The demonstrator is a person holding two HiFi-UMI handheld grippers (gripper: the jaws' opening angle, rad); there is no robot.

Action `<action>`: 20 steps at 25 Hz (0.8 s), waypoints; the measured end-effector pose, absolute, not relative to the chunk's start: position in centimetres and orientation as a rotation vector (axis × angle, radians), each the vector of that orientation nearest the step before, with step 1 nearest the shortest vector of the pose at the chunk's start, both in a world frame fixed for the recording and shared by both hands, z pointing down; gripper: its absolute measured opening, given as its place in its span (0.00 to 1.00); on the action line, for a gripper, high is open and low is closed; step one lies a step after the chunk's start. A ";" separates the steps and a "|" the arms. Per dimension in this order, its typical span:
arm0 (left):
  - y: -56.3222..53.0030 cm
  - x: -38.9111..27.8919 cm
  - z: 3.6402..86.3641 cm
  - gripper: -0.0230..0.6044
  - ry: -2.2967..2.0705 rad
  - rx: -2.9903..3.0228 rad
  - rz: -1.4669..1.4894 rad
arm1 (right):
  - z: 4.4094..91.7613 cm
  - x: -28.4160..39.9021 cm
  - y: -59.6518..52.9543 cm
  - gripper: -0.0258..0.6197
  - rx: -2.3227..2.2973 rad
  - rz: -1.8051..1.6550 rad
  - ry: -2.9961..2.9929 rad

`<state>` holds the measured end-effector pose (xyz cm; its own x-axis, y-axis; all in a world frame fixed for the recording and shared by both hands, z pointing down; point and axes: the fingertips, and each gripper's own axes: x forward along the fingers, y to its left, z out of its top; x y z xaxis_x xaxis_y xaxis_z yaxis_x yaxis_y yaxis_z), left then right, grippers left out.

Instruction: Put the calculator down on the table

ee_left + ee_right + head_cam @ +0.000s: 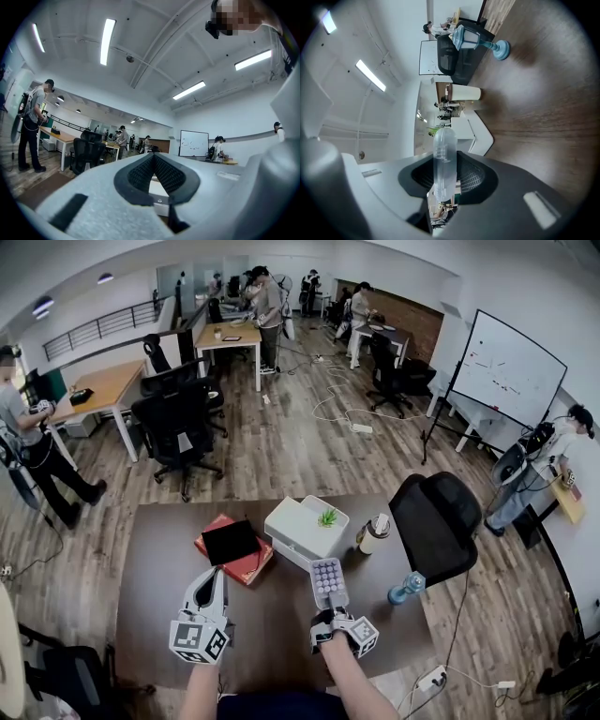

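Rows of round keys on the pale, rounded plastic calculator (pixel 328 581) are shown only in the head view. There it is held face-up over the dark brown table (pixel 159 568), just in front of the white box with a small green plant (pixel 302 529). In the right gripper view the same calculator is seen edge-on, clamped between the dark pads of the right gripper (pixel 445 174). Whether it touches the table cannot be told from either view. The jaws of the left gripper (pixel 153 159) are seen pressed together, empty, in its own view. In the head view it is placed near the red book (pixel 251 567).
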<state>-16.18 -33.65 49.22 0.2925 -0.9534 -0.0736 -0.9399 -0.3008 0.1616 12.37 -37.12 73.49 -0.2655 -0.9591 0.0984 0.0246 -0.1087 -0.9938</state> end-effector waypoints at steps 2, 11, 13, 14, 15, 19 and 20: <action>-33.8 -16.1 49.3 0.03 -1.802 2.453 -0.236 | 75.2 12.4 -37.1 0.22 -1.136 -1.504 1.298; -34.2 -16.1 50.0 0.03 -1.808 2.440 -0.221 | 84.2 11.9 -36.1 0.22 -1.262 -1.576 1.231; -34.3 -16.2 50.1 0.03 -1.817 2.436 -0.214 | 85.3 11.6 -36.3 0.22 -1.291 -1.575 1.241; -34.3 -16.2 50.2 0.03 -1.821 2.432 -0.208 | 86.0 11.6 -36.3 0.22 -1.313 -1.577 1.235; -34.3 -16.3 50.3 0.03 -1.824 2.428 -0.204 | 86.7 11.6 -36.2 0.22 -1.334 -1.580 1.227; -34.2 -16.2 50.4 0.03 -1.822 2.425 -0.200 | 88.3 11.4 -36.2 0.22 -1.364 -1.583 1.226; -34.3 -16.0 50.4 0.03 -1.819 2.427 -0.198 | 88.5 11.4 -36.3 0.22 -1.359 -1.582 1.225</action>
